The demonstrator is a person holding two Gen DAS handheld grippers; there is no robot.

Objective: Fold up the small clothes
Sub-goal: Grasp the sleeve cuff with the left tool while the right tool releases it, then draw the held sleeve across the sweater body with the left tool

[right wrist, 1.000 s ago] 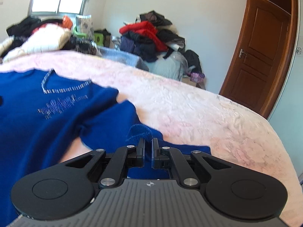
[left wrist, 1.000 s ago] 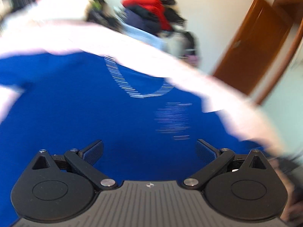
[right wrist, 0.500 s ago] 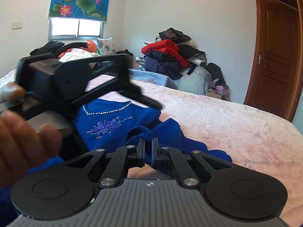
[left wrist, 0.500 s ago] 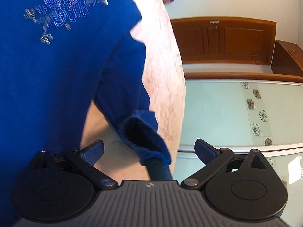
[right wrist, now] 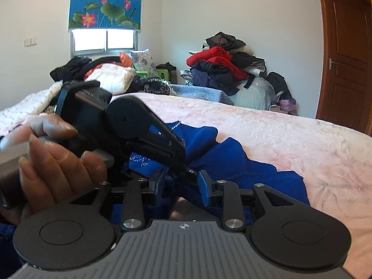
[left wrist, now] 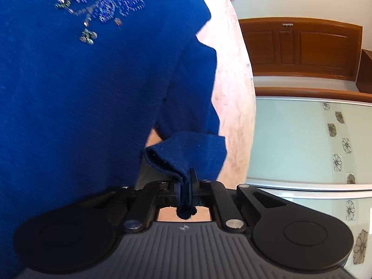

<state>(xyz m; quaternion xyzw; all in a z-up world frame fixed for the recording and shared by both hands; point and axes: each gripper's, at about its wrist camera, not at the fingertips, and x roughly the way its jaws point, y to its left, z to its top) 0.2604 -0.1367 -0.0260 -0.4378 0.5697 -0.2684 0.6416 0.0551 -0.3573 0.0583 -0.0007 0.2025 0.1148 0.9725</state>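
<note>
A blue sweater point(left wrist: 88, 97) with a sequin flower lies spread on the pink bedspread point(left wrist: 232, 88). My left gripper point(left wrist: 186, 187) is shut on the cuff of its sleeve point(left wrist: 186, 155), which bunches up between the pads. In the right wrist view the left gripper point(right wrist: 187, 173), held by a hand point(right wrist: 58, 162), pokes its tip in between the fingers of my right gripper point(right wrist: 182, 186). The right gripper's jaws are opening. The cuff and the left gripper's tip sit between them, and the blue pads point(right wrist: 205, 187) stand clear of the cloth. The sweater point(right wrist: 232, 160) trails off to the right.
The bedspread point(right wrist: 290, 134) stretches away to the right of the sweater. Heaps of clothes point(right wrist: 223, 69) stand against the far wall, and a white folded pile point(right wrist: 111, 79) lies at the back left. A wooden door point(right wrist: 346, 53) stands at the right.
My left gripper came in from the left, rolled over and shut on the sleeve cuff. My right gripper, which was shut on that cuff, has opened its jaws.
</note>
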